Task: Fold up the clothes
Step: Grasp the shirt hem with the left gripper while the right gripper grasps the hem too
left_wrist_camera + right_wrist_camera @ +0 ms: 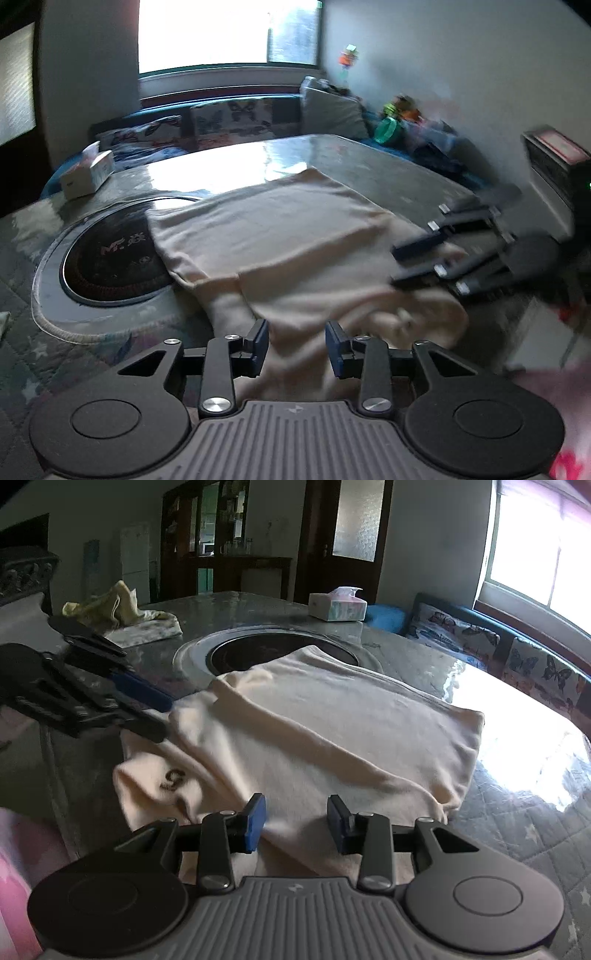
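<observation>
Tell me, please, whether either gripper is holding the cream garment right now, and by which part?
Nothing is held. The left gripper and the right gripper both stand open above the near edge of the cream garment, with no cloth pinched between the fingers.

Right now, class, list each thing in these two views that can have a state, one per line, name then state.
Cream garment: partly folded, flat on the table, near end rumpled.
Left tool: open, over the garment's near edge, gripping nothing.
Right tool: open, over the garment, gripping nothing.
Tissue box: open, a tissue sticking up.
Yellow cloth: crumpled, unfolded.
Round inset burner: partly covered by the garment.
</observation>
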`<state>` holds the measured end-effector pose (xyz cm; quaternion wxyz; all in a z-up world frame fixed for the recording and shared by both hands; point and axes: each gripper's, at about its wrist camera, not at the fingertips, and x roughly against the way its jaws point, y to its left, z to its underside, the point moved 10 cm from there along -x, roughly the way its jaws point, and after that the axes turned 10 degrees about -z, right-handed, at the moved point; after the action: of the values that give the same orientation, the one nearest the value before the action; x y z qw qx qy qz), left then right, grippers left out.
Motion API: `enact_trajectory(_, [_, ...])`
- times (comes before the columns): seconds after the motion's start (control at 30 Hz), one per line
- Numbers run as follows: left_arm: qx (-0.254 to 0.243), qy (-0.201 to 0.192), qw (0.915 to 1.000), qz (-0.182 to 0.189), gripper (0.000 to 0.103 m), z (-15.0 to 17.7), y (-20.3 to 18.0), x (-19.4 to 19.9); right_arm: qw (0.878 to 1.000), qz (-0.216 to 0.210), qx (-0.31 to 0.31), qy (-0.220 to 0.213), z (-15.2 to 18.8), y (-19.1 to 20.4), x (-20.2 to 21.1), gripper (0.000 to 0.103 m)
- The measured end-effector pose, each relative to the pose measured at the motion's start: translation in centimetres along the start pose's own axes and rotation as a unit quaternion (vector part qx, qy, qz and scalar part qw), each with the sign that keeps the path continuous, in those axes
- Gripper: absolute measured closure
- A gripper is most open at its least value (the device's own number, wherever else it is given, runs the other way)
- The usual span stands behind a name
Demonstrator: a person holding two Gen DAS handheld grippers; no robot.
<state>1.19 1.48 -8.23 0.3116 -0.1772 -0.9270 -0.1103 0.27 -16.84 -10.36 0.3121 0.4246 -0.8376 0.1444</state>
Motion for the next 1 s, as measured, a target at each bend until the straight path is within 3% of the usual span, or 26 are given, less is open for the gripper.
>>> enact_trajectory(0.2, [-0.093,-0.010,0.9956,0.007,0.064,1.6,-2.2,1.6,1.000,-0.005,-0.008,-0.011,-0.7,-0.2,1.6,0.064])
enact_trajectory(0.5, [-0.154,-0.033,0.9874,0.014,0.065,2.0,-4.5,-0.1,1.000,0.010,0.020,0.012,0.1,-0.1,3.8,0.057])
enact_trajectory(0.7, [-0.135,-0.048,0.9894,0.020,0.089,1.1,-4.1,-0.4,0.998,0.008,0.056,0.036,1.1,0.6,4.8,0.056])
enact_trajectory(0.83, [-0.085,-0.057,0.9945,0.022,0.091,-0.8,-2.7,-0.2,0.995,-0.001,0.083,0.047,1.6,1.2,5.1,0.047])
enact_trajectory(1.0, [-0.044,-0.063,0.9966,0.028,0.092,-2.9,-1.8,-0.5,0.991,-0.009,0.129,0.046,2.0,2.2,4.4,0.046])
